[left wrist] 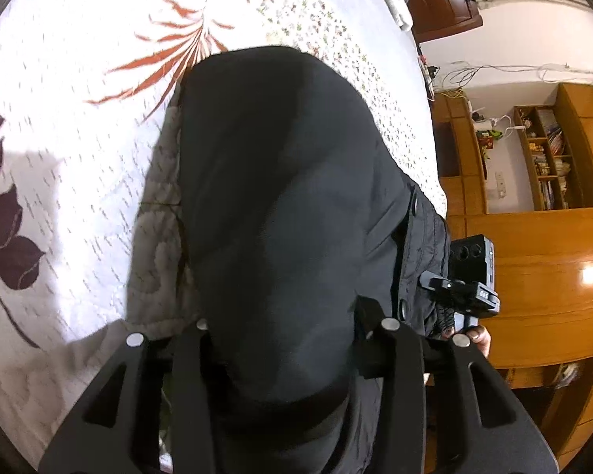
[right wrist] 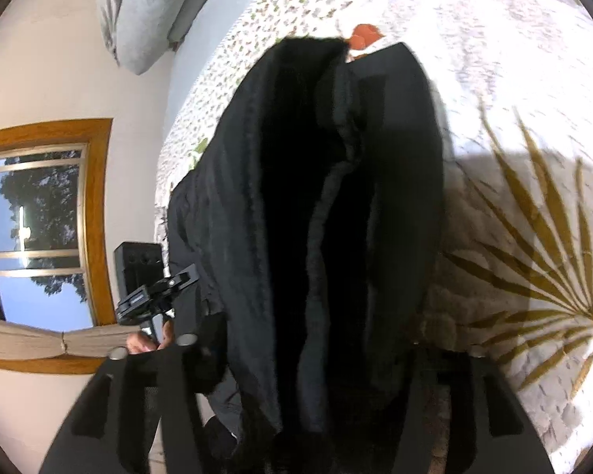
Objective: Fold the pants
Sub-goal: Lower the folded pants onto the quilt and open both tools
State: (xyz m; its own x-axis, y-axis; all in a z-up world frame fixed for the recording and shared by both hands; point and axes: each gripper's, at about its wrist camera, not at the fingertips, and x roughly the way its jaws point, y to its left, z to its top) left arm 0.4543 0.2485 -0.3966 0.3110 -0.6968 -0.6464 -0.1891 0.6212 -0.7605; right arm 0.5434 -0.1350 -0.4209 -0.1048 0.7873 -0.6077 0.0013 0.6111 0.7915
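The left wrist view is showing the smooth outer face of the black pants [left wrist: 280,205], with two snap buttons along a seam at their right edge, and beyond the bed a wooden shelf unit [left wrist: 549,158] stacked with books. The right wrist view is showing what the other does not: the garment's edges bunching into long dark folds [right wrist: 320,213], a wood-framed window [right wrist: 39,221] with trees outside, and grey pillows [right wrist: 146,12] at the head of the bed.

There is one pair of pants and there are two grippers. Each camera is catching the other tool at the garment's far edge: the right gripper [left wrist: 466,288] beside a bare hand [left wrist: 479,336], the left gripper [right wrist: 154,292] above fingers [right wrist: 146,341].

The pants are hanging above the white floral quilt [left wrist: 79,181], running forward from each camera and filling the middle of both views. In the left view the cloth is passing between the left gripper's [left wrist: 284,355] fingers, which are pressing in on it from both sides and gripping it. In the right view the fabric is likewise dropping into the gap of the right gripper [right wrist: 316,387], whose fingers are clamping the bunched cloth.
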